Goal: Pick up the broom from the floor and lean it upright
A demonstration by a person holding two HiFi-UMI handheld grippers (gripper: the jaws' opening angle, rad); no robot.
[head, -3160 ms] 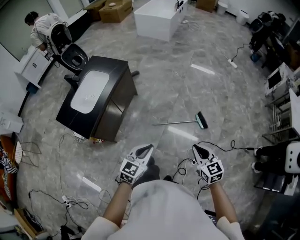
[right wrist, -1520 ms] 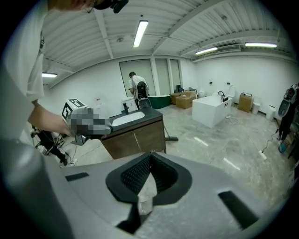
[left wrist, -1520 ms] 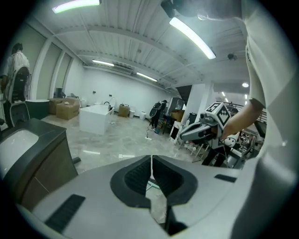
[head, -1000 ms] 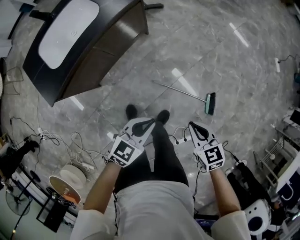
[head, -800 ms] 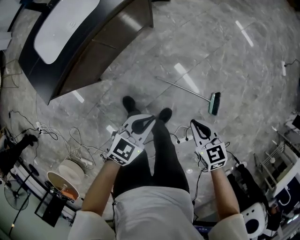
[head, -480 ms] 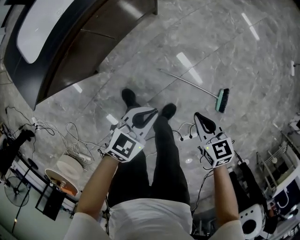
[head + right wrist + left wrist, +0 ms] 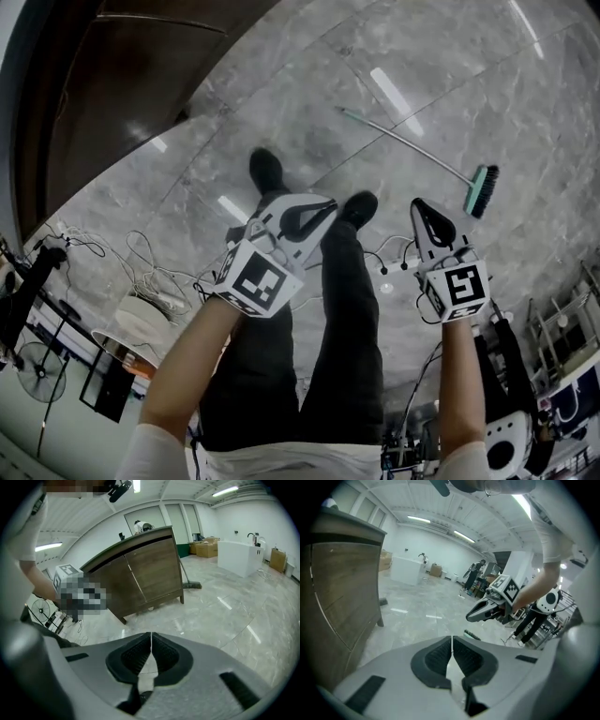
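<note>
0 of the task done so far. The long grey-handled broom w/ teal brush head (image 7: pixel 410 146) lies flat on the grey marble floor (image 7: pixel 281 112), approx 1 o'clock from us, untouched. Our left gripper (image 7: pixel 328 202) & right gripper (image 7: pixel 419 204) are both pinched closed on nothing, apart from the handle. Left to do: reach, open, grip, lift, lean it upright, maybe vs the dark wooden cabinet (image 7: pixel 122 84) at 10 o'clock.

Green-headed broom (image 7: pixel 427 155) flat on floor
</note>
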